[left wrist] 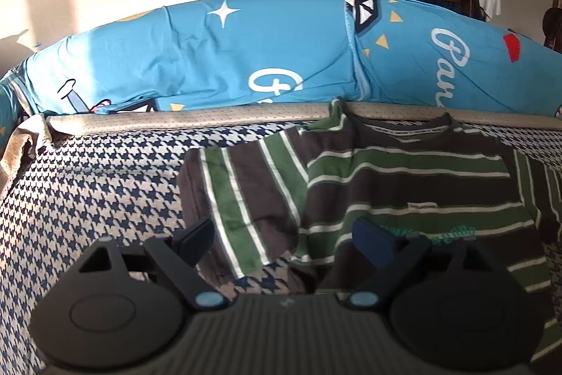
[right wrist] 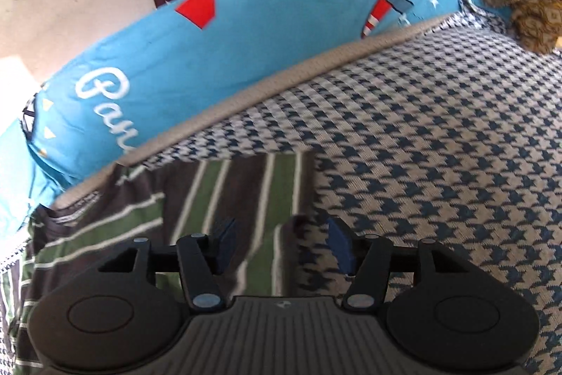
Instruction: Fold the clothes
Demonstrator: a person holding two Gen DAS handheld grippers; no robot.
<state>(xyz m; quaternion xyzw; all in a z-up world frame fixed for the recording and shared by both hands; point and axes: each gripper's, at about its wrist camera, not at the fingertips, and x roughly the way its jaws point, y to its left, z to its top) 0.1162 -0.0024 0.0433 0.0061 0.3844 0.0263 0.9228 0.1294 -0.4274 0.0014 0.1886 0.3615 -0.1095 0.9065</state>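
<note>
both sets of jaws stand open and empty, left gripper (left wrist: pixel 281 236) and right gripper (right wrist: pixel 281 243) over the striped shirt (left wrist: pixel 414 178) at lower centre; pinching one loose sleeve (left wrist: pixel 242 195) could bunch it.

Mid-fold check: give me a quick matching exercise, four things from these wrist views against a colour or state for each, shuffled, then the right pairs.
Things:
1. striped shirt
2. pillow
3. bed cover
4. left tool

States:
A. blue, white star and lettering
B. open above a shirt sleeve
C. blue-and-white houndstooth
D. green, grey and white, lying on the bed

Pairs: 1-D, 2-A, 3-C, 4-B
</note>
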